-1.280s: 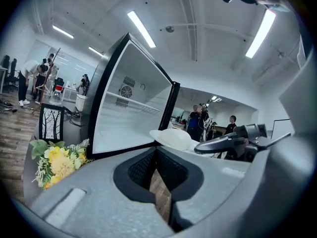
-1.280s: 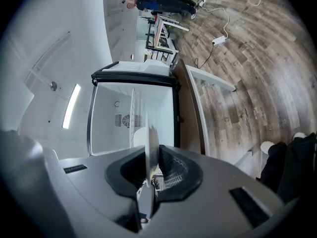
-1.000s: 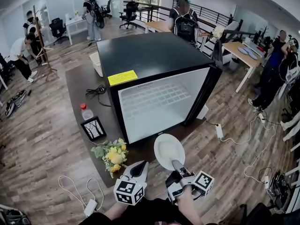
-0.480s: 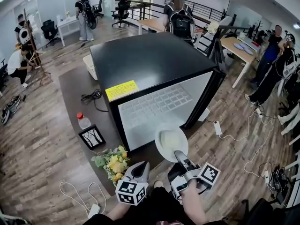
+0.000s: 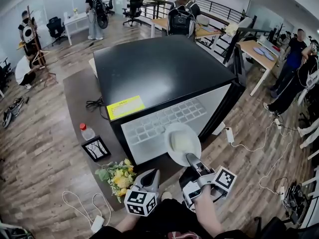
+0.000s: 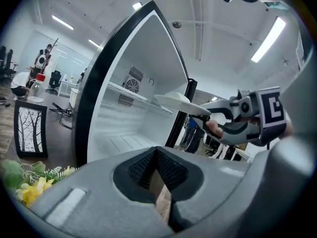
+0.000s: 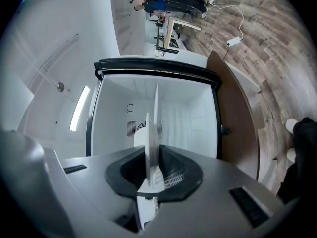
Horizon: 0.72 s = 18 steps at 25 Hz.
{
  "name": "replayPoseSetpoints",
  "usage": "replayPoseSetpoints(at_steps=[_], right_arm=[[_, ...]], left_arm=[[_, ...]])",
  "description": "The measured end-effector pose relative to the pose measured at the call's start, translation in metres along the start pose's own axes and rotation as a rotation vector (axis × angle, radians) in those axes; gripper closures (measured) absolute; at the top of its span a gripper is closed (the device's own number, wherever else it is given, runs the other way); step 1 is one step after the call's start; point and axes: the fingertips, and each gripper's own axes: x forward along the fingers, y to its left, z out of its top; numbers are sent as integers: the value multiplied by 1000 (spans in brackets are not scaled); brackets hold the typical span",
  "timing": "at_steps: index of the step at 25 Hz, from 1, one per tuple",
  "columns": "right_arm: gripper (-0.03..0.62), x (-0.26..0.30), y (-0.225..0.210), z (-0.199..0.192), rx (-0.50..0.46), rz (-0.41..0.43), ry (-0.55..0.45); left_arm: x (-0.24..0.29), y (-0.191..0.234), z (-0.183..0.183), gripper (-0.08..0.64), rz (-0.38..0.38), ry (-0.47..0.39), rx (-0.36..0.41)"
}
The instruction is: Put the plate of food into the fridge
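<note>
A black mini fridge stands on a dark table with its door swung open to the right, and its white interior shows. My right gripper is shut on the near rim of a white plate of pale food, which it holds level at the fridge opening. In the right gripper view the plate runs edge-on between the jaws of my right gripper, with the white interior straight ahead. My left gripper hangs shut and empty, low beside the flowers. From the left gripper view I see the plate at the fridge mouth.
On the table left of the fridge are a water bottle, a small framed picture, yellow flowers and a black cable. A power strip lies on the wooden floor to the right. People and desks are at the back.
My right gripper has carried the plate forward from in front of the fridge's lower edge up to its opening. The left gripper has stayed low by the flowers.
</note>
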Motion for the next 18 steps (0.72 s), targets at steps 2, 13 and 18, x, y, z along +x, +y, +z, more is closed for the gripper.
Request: replayPoseSetpoints(at_steps=[2, 13, 18], right_arm=[[543, 9, 4, 2, -15, 0, 12], [541, 69, 34, 7, -49, 17, 107], [541, 91, 39, 5, -49, -3, 135]], left_arm=[[4, 3, -1, 554, 11, -2, -9], [21, 18, 6, 554, 80, -11, -35], [22, 24, 12, 554, 109, -25, -41]])
